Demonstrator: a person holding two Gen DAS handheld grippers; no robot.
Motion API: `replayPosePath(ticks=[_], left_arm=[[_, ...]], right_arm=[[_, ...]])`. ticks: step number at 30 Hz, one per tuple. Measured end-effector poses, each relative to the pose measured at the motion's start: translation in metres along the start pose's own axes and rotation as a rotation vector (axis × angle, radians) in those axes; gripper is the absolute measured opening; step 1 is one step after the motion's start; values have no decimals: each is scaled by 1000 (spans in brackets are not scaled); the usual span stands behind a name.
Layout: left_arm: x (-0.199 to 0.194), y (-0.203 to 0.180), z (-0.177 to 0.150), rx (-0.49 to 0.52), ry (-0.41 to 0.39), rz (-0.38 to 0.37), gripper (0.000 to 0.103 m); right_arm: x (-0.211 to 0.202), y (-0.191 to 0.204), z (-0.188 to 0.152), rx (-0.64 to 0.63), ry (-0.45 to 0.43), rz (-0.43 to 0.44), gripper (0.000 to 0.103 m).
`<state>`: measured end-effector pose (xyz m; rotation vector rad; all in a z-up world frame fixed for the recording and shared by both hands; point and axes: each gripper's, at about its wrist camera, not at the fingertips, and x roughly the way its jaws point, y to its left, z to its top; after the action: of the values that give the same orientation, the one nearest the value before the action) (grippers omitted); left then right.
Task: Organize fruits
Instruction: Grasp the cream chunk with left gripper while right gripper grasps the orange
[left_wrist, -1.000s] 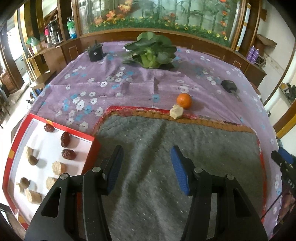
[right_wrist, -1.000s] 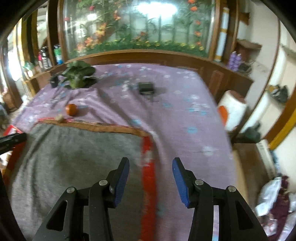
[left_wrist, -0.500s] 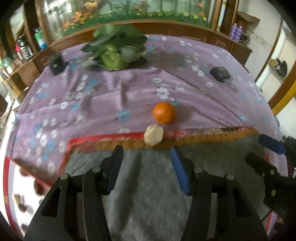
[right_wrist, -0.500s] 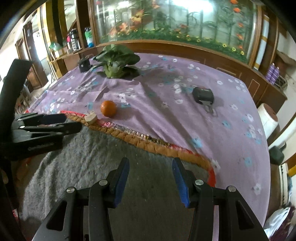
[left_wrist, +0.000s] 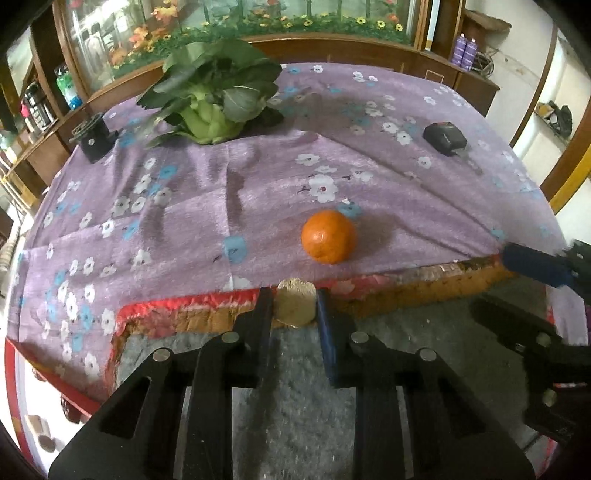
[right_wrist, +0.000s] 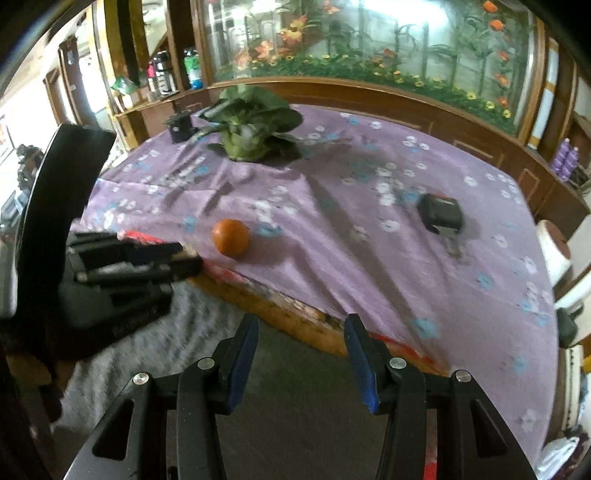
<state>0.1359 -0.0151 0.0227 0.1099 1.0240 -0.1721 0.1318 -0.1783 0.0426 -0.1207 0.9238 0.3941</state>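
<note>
My left gripper (left_wrist: 294, 308) is shut on a tan, rough nut-like fruit (left_wrist: 295, 304) at the red and gold border of the grey mat (left_wrist: 295, 387). An orange (left_wrist: 328, 236) lies just beyond it on the purple flowered cloth, also in the right wrist view (right_wrist: 231, 237). My right gripper (right_wrist: 300, 334) is open and empty above the grey mat (right_wrist: 288, 373), to the right of the left gripper (right_wrist: 184, 258). The right gripper's fingers (left_wrist: 532, 264) show at the right edge of the left wrist view. A red-rimmed white tray (left_wrist: 22, 406) with dates and nuts is at the lower left.
A leafy green cabbage (left_wrist: 214, 92) and a small black object (left_wrist: 92, 134) sit at the table's far side. A black device (left_wrist: 445, 138) lies far right on the cloth (left_wrist: 184, 206). Wooden cabinets and a glass display ring the table.
My left gripper moved forward to the tan fruit and closed on it. My right gripper swung left toward the orange and stayed open.
</note>
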Motion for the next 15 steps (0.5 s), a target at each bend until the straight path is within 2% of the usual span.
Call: replayPosePath(ticks=[8,12,15], left_arm=[[-43,29,-20,-86,-59,53,23],[-56,39,-28,-116,-81,74,23],[-64,44,-34,-126,-96,90,23]], right_arm=[[44,28,33,-31,-1,84,47],[72,36,49,-41,8,50,47],[85,33,55,-11,8,90,47]])
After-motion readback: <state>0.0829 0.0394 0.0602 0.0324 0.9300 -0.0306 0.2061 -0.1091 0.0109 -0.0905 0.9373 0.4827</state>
